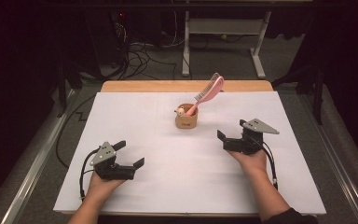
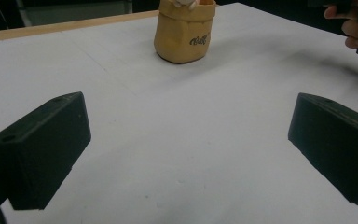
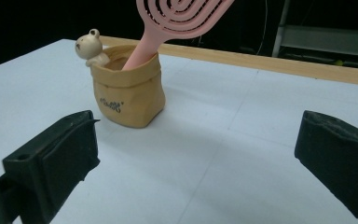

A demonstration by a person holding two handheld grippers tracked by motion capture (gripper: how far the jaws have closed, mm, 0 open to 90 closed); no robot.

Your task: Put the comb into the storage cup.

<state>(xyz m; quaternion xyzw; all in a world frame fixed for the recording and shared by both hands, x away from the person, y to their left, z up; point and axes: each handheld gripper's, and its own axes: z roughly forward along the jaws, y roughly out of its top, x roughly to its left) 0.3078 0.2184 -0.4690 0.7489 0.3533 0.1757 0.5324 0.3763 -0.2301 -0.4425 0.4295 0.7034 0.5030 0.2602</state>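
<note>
Left gripper (image 1: 129, 154) rested on white table (image 1: 135, 121), jaws wide apart, empty | right gripper (image 1: 230, 132) likewise spread, empty | pink plastic hairbrush (image 1: 208, 92) stood tilted in tan bag-shaped holder (image 1: 186, 119), mid-table, apart from both | judged: brush seated, nothing visibly left.

One holder (image 1: 186, 119), one hairbrush (image 1: 208, 94), two hand-held grippers (image 1: 129, 155).
</note>
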